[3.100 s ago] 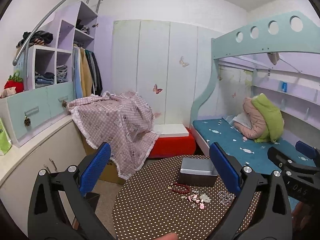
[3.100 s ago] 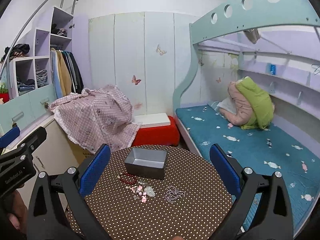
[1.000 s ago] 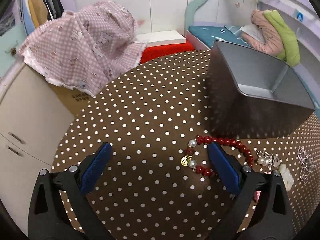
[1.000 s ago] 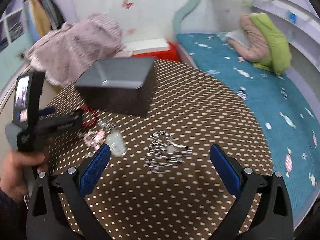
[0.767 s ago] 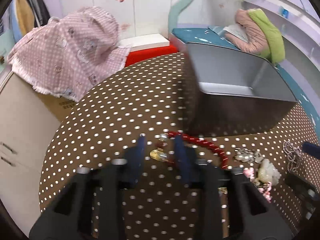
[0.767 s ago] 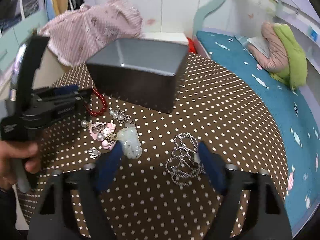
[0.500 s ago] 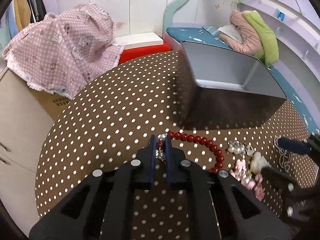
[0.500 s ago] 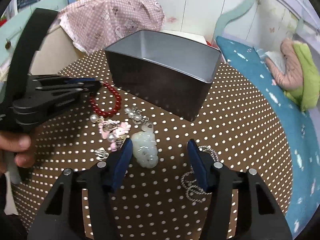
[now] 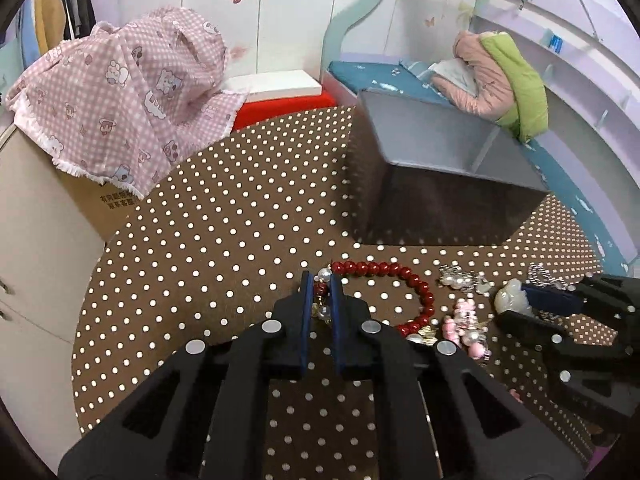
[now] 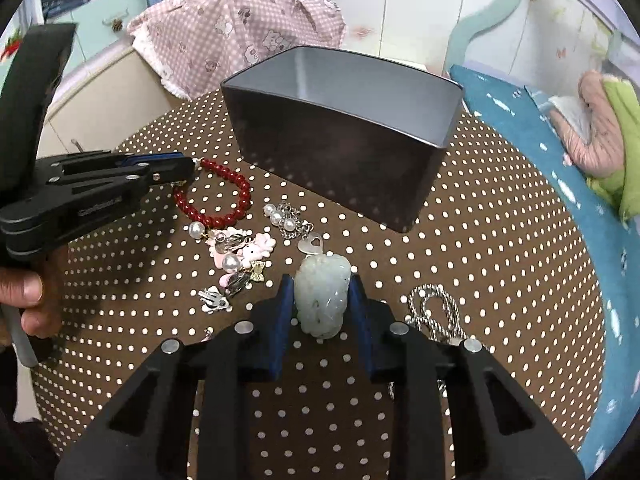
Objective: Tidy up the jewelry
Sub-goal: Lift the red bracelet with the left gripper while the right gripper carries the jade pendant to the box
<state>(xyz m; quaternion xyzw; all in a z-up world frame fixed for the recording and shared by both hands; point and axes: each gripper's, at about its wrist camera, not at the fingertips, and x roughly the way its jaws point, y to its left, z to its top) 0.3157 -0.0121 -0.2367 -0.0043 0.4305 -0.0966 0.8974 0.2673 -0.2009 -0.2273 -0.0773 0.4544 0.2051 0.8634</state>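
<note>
Kid's bedroom: bunk bed [image 9: 400, 76], wardrobe [image 9: 288, 12]

Even indoor light; sharp centre; fisheye-warped, vignetted edges.

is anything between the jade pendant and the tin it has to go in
Nothing blocks it from above: the tin is open-topped and the jade pendant sits between the right hand-held gripper fingers. On the table between them lies only a small heart charm.

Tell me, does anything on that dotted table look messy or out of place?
Yes: the jewelry lies loose in a jumble on the table, not in the grey box beside it. Pearl and pink charms overlap, and a silver chain sits tangled. Nothing looks broken.
</note>
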